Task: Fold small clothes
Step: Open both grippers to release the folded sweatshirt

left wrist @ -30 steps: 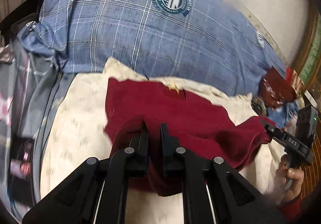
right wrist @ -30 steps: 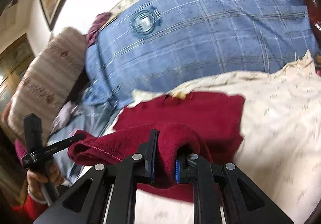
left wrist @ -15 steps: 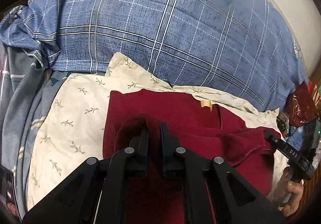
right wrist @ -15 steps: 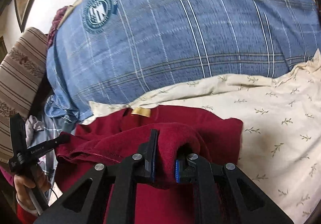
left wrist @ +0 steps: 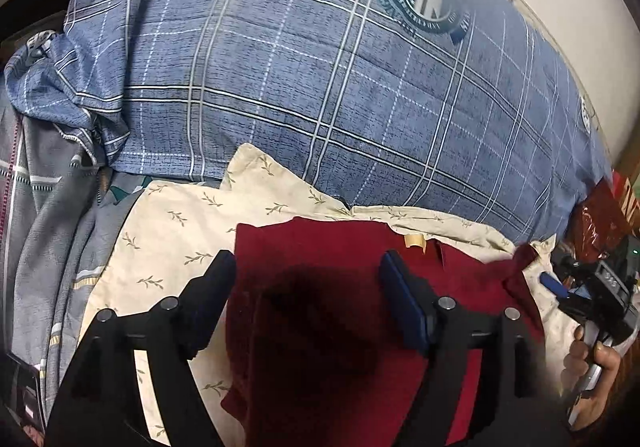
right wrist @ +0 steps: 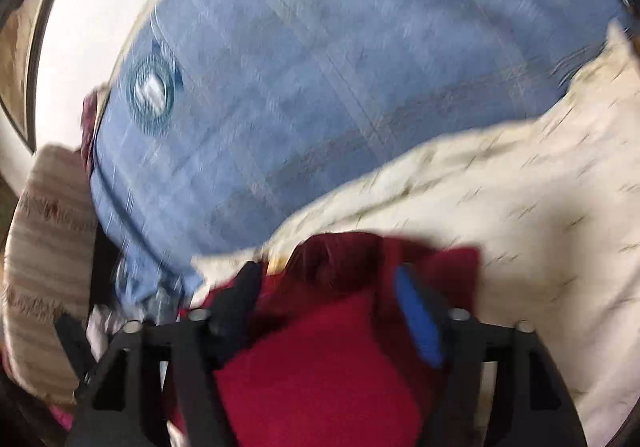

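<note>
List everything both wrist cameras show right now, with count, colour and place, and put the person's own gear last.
Garment: one, dark red, lying folded on the cream cloth, between both sets of open jaws.
Label: one, pale yellow, at the garment's far edge.
Cream cloth: one, cream with small leaf sprigs, spread under the garment.
Plaid bedding: one, blue with white and dark lines and a round crest, bulging behind the cloth.
Grey fabric: one heap, grey, striped, at the left edge of the left view.
Striped cushion: one, beige and brown, left edge of the right view.
Left gripper: one, black, jaws have just been opening, nothing pinched.
Right gripper: one, black with a blue pad, blurred, jaws have just been opening.
Hand: one, holding the right gripper's handle.
</note>
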Available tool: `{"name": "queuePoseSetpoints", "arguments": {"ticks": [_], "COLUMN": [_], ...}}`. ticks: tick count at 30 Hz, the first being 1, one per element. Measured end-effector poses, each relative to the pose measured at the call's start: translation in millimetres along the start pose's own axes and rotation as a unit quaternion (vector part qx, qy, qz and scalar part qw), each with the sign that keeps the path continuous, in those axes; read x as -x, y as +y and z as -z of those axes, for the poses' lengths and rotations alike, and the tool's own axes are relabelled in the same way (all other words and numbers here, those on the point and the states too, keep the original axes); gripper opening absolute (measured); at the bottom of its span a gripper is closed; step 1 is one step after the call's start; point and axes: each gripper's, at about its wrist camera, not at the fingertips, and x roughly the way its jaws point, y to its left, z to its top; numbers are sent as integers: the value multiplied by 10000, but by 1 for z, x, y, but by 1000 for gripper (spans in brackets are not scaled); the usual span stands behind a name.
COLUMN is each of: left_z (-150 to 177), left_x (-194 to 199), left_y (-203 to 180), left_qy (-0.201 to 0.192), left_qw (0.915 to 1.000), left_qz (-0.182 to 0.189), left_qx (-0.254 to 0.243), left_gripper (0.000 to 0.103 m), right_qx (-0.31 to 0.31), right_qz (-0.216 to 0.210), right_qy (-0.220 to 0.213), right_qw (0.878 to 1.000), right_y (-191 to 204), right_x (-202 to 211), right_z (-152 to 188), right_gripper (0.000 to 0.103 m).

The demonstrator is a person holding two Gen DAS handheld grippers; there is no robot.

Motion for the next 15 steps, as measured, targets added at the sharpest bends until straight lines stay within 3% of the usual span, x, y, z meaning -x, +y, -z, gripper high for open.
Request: {"name": "queuePoseSetpoints", "arguments": {"ticks": [3,6,9,14,15], "left_z": [2,7,14,26,26], "left_x": [1,-7,-23,-43,-42], "left_y": [0,-4,-3,4,5], "left_qy": [-37,134,440,901,898], "left_qw": [10000,9998,9983,9937,9938], "left_qz": [-72,-133,-344,-642,-633], "left_qx": [-12,-90,-172,-189,-179], "left_gripper": [74,74,74,74,74], "right_qx": [379,1236,1694,1265,1012], "right_qz": [-92,391,816,2144,2214], "right_qy": [-38,334,722,940,1044], "right_qw": [9992,9910,9795,9639,9643], "right_y": [17,47,51,-7,-20], "right_x": [9,-8,-39,-79,-82], "right_z": [2,19,32,14,9], "right_gripper": [71,70,67,68,69]}}
